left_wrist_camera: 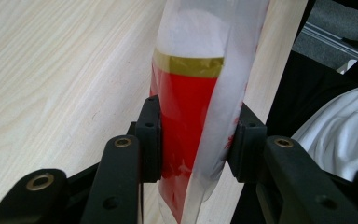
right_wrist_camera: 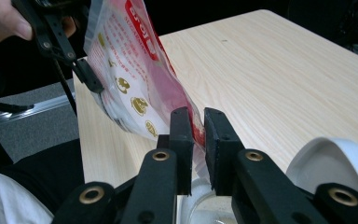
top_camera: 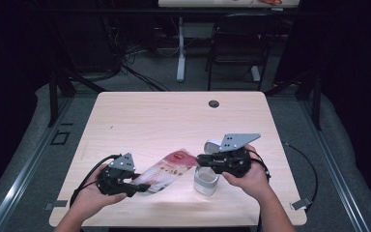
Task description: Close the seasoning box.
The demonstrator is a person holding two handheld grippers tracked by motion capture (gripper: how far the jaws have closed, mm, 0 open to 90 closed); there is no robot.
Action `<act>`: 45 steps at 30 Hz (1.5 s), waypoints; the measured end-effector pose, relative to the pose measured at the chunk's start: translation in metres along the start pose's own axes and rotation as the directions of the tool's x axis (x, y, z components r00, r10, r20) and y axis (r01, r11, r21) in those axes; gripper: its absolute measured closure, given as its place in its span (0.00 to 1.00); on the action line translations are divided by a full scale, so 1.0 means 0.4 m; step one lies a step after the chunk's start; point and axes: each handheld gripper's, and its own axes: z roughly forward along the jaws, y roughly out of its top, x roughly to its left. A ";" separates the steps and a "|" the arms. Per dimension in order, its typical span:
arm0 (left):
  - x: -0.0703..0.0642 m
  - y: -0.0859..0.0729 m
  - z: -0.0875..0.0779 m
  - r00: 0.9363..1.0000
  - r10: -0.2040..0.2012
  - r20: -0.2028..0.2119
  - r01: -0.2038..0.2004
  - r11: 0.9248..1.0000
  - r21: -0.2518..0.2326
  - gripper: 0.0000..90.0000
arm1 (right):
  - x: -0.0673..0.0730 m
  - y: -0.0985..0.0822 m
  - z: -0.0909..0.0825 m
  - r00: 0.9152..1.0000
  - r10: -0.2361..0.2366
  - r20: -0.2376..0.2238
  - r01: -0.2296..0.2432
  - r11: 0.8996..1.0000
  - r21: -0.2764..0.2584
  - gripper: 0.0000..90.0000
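Observation:
A red and white printed plastic bag (top_camera: 166,169) hangs tilted above the table's near edge, stretched between both grippers. My left gripper (top_camera: 142,186) is shut on its lower, fuller end; in the left gripper view both pads press the bag (left_wrist_camera: 191,93). My right gripper (top_camera: 200,158) is shut on the bag's upper red edge (right_wrist_camera: 168,84), its jaws (right_wrist_camera: 198,135) nearly together. A clear round container (top_camera: 206,180) stands directly under the right gripper, with a white lid (top_camera: 212,144) lying just behind it.
The light wooden table (top_camera: 174,116) has a dark cable hole (top_camera: 214,103) near its far edge. A black chair (top_camera: 236,43) and another table's leg (top_camera: 180,53) stand on the floor beyond. Cables trail from both grippers off the near edge.

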 end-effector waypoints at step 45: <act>0.010 0.054 -0.066 1.000 0.005 0.002 -0.004 0.996 -0.083 0.76 | -0.029 -0.061 0.050 0.998 0.063 -0.021 -0.060 0.990 0.130 0.92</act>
